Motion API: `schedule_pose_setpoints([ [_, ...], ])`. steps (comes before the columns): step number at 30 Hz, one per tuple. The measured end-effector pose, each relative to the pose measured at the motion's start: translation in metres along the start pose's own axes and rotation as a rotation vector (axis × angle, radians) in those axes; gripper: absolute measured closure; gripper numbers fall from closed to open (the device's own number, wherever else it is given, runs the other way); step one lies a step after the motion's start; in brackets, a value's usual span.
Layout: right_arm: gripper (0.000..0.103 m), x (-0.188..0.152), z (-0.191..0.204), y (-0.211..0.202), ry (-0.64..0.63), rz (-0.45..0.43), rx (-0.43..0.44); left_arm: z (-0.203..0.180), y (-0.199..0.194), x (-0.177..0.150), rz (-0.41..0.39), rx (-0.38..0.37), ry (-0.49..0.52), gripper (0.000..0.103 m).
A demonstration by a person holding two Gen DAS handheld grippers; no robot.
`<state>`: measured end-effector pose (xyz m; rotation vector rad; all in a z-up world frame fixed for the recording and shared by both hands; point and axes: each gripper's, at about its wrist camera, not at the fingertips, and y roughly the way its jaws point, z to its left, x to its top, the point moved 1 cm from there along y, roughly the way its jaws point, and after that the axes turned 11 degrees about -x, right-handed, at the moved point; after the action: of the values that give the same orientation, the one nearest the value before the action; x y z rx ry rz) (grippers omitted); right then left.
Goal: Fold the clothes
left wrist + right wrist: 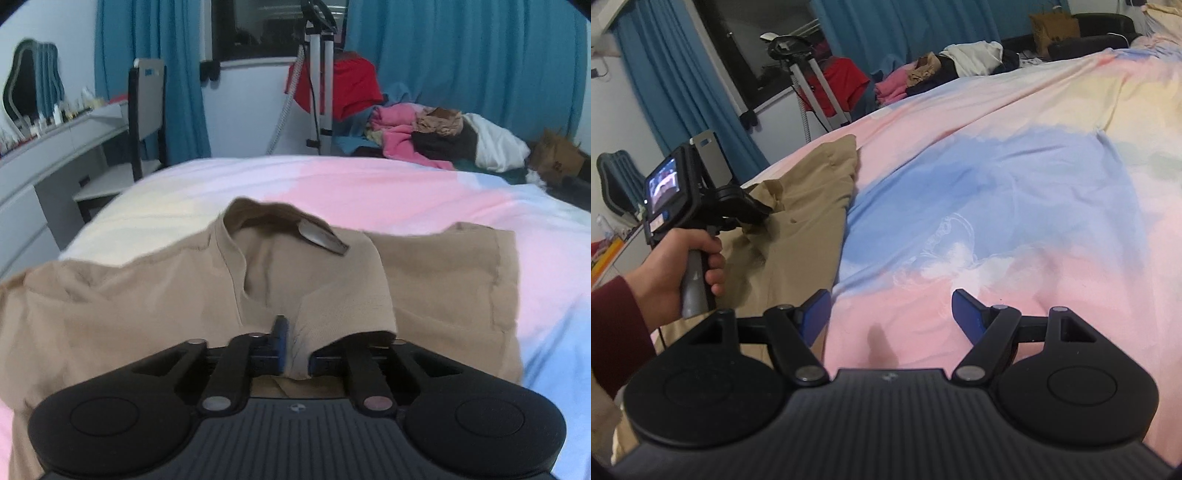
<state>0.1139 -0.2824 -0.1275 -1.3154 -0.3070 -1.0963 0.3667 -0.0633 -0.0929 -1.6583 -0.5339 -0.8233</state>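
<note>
Left tool [295, 350] pinches tan shirt [129, 295]; right tool [890, 314] agape.

Right gripper [890, 314] hovers over pastel bedspread [997, 184], blue fingers [964, 308] spread wide, nothing between them. To its left, tan garment [812, 206] lies on the bed; a hand [677, 266] holds the left gripper [759, 216] clamped on its fabric.
</note>
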Motion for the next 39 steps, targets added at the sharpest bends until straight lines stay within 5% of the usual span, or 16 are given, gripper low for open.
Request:
schedule_pose_setpoints([
  [4,0.029,0.000,0.004,-0.001,-0.014,-0.010,0.015,0.005,-0.041,-0.017,0.001,-0.064,0.009,0.060],
  [16,0.029,0.001,0.018,-0.037,-0.078,-0.125,0.043,-0.029,-0.261,-0.111,-0.099,-0.158,0.038,0.045],
  [23,0.029,-0.015,0.031,-0.062,-0.171,-0.204,0.060,-0.059,-0.332,-0.159,-0.171,-0.190,0.116,0.024],
  [27,0.029,-0.021,0.037,-0.068,-0.206,-0.211,0.051,-0.050,-0.338,-0.175,-0.177,-0.202,0.086,0.017],
  [29,0.029,-0.022,0.038,-0.074,-0.199,-0.222,0.053,-0.044,-0.339,-0.180,-0.172,-0.216,0.072,0.000],
  [39,0.029,-0.028,0.039,-0.090,-0.173,-0.223,0.062,-0.027,-0.351,-0.178,-0.209,-0.219,0.050,0.000],
])
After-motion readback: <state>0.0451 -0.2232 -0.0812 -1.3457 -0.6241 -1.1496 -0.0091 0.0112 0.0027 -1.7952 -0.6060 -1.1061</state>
